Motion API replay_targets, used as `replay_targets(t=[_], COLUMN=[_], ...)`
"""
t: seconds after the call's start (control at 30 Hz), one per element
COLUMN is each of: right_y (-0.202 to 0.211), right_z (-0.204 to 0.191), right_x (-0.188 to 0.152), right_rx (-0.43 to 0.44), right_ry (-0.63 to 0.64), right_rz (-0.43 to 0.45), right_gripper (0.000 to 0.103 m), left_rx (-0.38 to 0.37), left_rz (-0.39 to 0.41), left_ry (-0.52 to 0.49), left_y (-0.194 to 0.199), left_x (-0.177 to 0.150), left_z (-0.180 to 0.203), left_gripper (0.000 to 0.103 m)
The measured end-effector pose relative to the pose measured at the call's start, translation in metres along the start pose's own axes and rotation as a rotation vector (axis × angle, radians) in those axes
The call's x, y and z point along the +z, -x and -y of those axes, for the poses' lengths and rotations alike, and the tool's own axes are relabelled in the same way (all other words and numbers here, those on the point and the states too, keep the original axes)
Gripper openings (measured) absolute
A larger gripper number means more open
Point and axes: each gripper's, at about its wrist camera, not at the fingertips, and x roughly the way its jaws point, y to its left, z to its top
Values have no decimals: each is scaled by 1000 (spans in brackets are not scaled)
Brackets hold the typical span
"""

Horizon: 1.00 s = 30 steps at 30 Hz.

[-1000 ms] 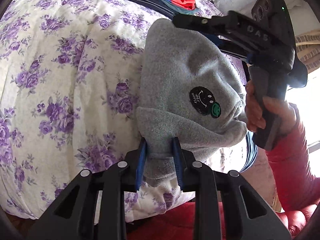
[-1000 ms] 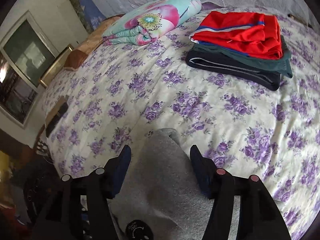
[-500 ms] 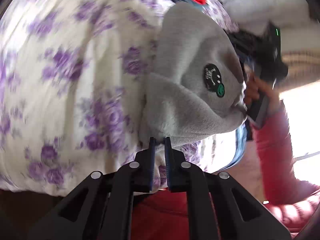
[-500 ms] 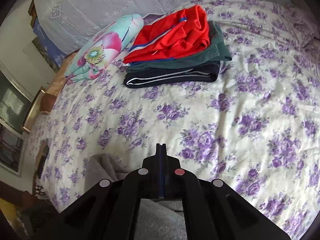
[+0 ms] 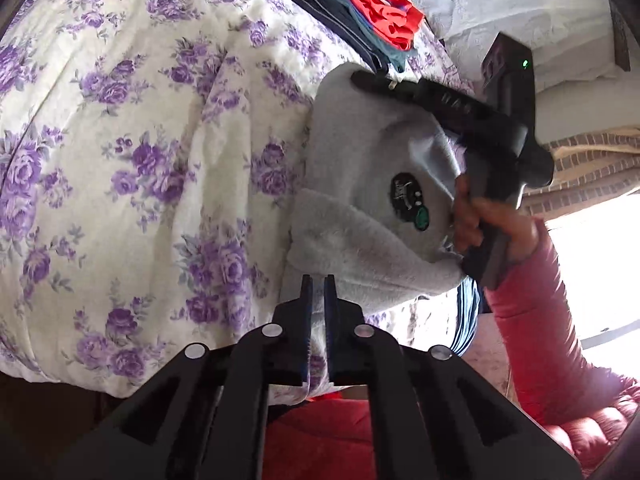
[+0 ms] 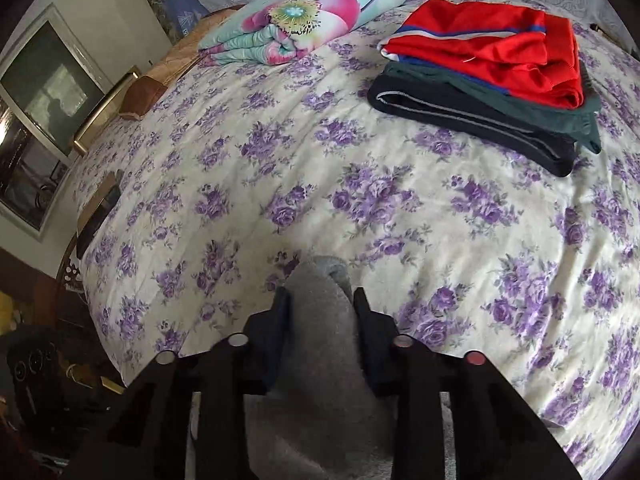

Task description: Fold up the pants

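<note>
The grey fleece pants point(image 5: 372, 184), with a round black and green patch point(image 5: 408, 200), lie bunched at the bed's near edge. My left gripper point(image 5: 318, 284) is shut on a fold of the grey pants at their lower edge. My right gripper point(image 6: 320, 300) is closed around another fold of the grey pants point(image 6: 320, 320), with fabric bulging between the fingers. In the left wrist view the right gripper point(image 5: 400, 86) lies across the top of the pants, held by a hand in a pink sleeve.
A bed with a purple flowered sheet point(image 6: 360, 200) fills both views. A stack of folded red, green and dark pants point(image 6: 492, 72) sits at the far right. A folded floral quilt point(image 6: 304, 20) lies at the back. A window point(image 6: 44, 92) is on the left.
My right gripper, shut flat half a second ago, now holds a thick fold of grey fabric. My left gripper stays clamped on the pants; the view has steadied.
</note>
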Motion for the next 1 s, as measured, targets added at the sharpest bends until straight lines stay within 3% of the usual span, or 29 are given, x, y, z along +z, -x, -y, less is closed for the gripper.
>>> replay_targets(t=[0.1, 0.3, 0.43, 0.5, 0.6, 0.67, 0.7, 0.8, 0.83, 0.9, 0.97, 1.0], right_y=[28, 68, 69, 69, 71, 69, 67, 64, 65, 69, 74, 76], right_z=[-4, 37, 48, 54, 69, 82, 83, 71, 67, 66, 69, 70], right_x=[-9, -15, -20, -22, -23, -19, -18, -17, -19, -23, -28, -29], right_rx=[6, 22, 11, 14, 4, 40, 55, 45, 43, 40, 50, 50], right_ry=[28, -134, -198, -240, -308, -356, -356, -304, -295, -295, -305, -305], right_rz=[84, 178, 217, 234, 268, 263, 258, 247, 250, 267, 276, 272], right_gripper=[21, 20, 19, 19, 19, 19, 19, 19, 19, 19, 19, 19], left_rx=[36, 5, -47, -81, -29, -3, 1, 3, 22, 83, 87, 47], left_rz=[-4, -24, -45, -61, -114, -139, -116, 23, 51, 86, 99, 78], left_ry=[-18, -110, -91, -60, -4, 107, 129, 66, 41, -19, -37, -33], left_y=[-9, -25, -28, -23, -20, -22, -16, 13, 17, 16, 8, 0], left_x=[9, 21, 17, 8, -14, -21, -22, -6, 3, 19, 34, 43], left_z=[4, 20, 20, 14, -8, -33, -38, -16, -5, 12, 23, 27], left_gripper=[20, 21, 12, 4, 0, 0, 0, 0, 5, 49, 58, 58])
